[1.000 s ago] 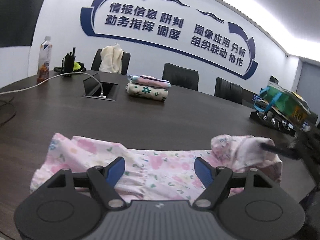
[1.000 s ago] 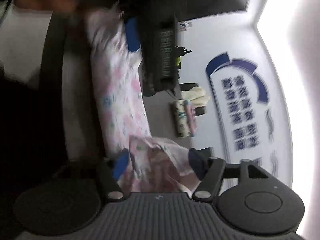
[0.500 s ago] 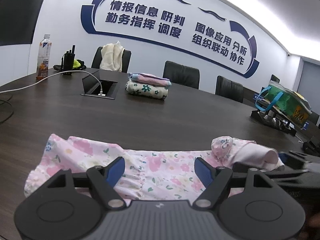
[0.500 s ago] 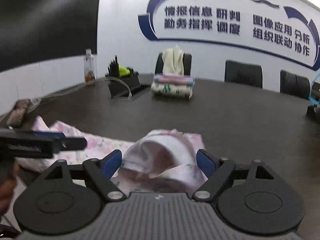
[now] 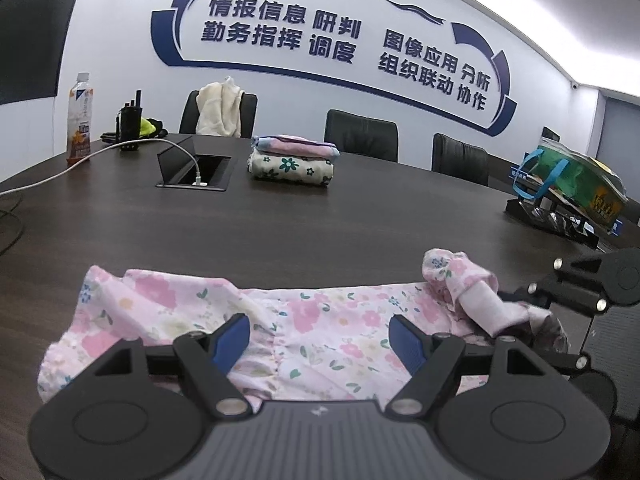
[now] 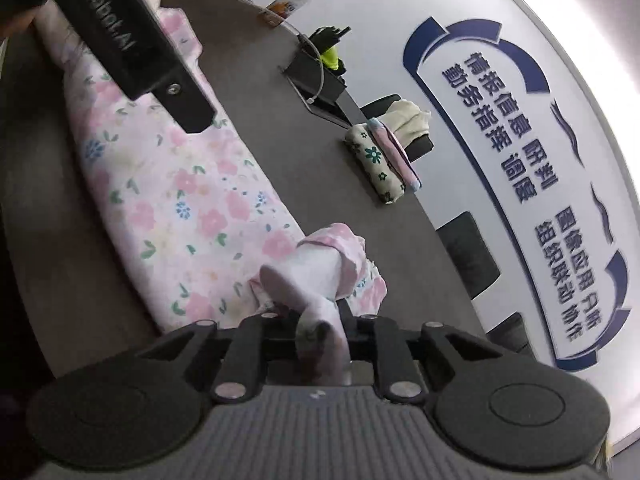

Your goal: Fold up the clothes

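The pink floral garment (image 5: 320, 320) is spread on the dark table (image 5: 320, 224). In the left wrist view, the left gripper (image 5: 320, 330) is held wide above it, gripping nothing. Only the right wrist view shows the right gripper (image 6: 320, 322) closing on the bunched sleeve (image 6: 316, 280).

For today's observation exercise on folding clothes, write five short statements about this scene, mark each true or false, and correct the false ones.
1. The pink floral cotton garment lies on the dark wood-grain table. True.
2. The right claw has fabric between its fingers. True; its jaws are closing on the garment's end.
3. The left claw is clamped shut. False; it is open above the garment.
4. The small stack of folded clothes sits on a chair. False; it is on the table.
5. The orange-labelled plastic drink bottle stands upright. True.
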`<state>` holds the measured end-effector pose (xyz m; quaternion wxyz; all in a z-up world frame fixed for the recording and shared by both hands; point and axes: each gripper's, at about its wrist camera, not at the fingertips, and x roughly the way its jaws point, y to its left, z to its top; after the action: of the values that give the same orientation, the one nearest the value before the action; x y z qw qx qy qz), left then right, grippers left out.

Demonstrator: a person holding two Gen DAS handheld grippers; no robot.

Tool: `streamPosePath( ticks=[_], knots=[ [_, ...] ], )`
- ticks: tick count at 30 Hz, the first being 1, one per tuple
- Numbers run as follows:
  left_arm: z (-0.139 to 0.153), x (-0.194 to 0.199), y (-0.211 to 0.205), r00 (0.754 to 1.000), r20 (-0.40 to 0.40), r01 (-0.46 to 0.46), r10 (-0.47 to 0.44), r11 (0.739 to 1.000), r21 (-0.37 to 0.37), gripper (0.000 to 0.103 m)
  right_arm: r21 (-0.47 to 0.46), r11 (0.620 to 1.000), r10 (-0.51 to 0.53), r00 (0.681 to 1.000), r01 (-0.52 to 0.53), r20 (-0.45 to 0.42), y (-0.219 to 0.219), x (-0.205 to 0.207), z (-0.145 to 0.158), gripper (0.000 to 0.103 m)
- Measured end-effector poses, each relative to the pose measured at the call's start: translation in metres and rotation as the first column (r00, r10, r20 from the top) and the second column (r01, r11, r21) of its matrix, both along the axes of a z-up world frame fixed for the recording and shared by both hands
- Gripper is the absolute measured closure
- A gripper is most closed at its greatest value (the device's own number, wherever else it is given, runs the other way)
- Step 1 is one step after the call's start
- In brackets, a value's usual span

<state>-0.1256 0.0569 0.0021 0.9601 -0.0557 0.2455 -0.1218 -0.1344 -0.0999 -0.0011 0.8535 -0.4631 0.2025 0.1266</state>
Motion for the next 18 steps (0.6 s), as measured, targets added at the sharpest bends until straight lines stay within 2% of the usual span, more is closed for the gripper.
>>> streamPosePath(
  ticks=[2,3,5,6,8,11,14,15,18],
  knots=[
    [0.0,0.0,0.001,1.0,0.001,0.001,-0.001,1.0,0.0,0.028,0.103,0.995,0.015,0.998,-0.01,-0.053,-0.002,0.002,0.015,0.055],
    [0.001,0.0,0.001,1.0,0.001,0.001,-0.001,1.0,-0.002,0.028,0.187,0.982,0.032,0.996,-0.015,-0.087,-0.008,0.002,0.026,0.052],
    [0.001,0.001,0.002,1.0,0.001,-0.001,0.001,1.0,-0.008,0.028,0.368,0.93,0.072,0.987,-0.014,-0.145,-0.022,0.001,0.049,0.04],
    [0.001,0.001,0.002,1.0,0.002,-0.003,0.003,1.0,-0.009,0.028,0.452,0.892,0.094,0.982,-0.01,-0.164,-0.03,0.0,0.059,0.038],
    [0.0,0.0,0.002,1.0,0.003,-0.004,0.004,1.0,-0.01,0.028,0.559,0.829,0.099,0.982,0.006,-0.158,-0.048,-0.007,0.073,0.023],
    [0.0,0.001,0.002,1.0,0.0,-0.003,0.003,1.0,-0.007,0.028,0.695,0.718,0.082,0.988,0.032,-0.129,-0.076,-0.006,0.086,0.021],
    [0.0,0.002,0.002,1.0,-0.002,-0.005,0.005,1.0,-0.005,0.028,0.787,0.613,0.036,0.994,0.061,-0.105,-0.1,-0.001,0.093,0.021],
    [0.0,0.001,0.002,1.0,-0.001,-0.007,0.007,1.0,-0.006,0.028,0.8,0.595,0.007,0.995,0.077,-0.102,-0.105,0.0,0.093,0.021],
    [0.001,0.002,0.001,1.0,0.001,-0.012,0.012,1.0,-0.008,0.028,0.792,0.598,-0.044,0.992,0.123,-0.121,-0.108,0.003,0.085,0.021]
  ],
)
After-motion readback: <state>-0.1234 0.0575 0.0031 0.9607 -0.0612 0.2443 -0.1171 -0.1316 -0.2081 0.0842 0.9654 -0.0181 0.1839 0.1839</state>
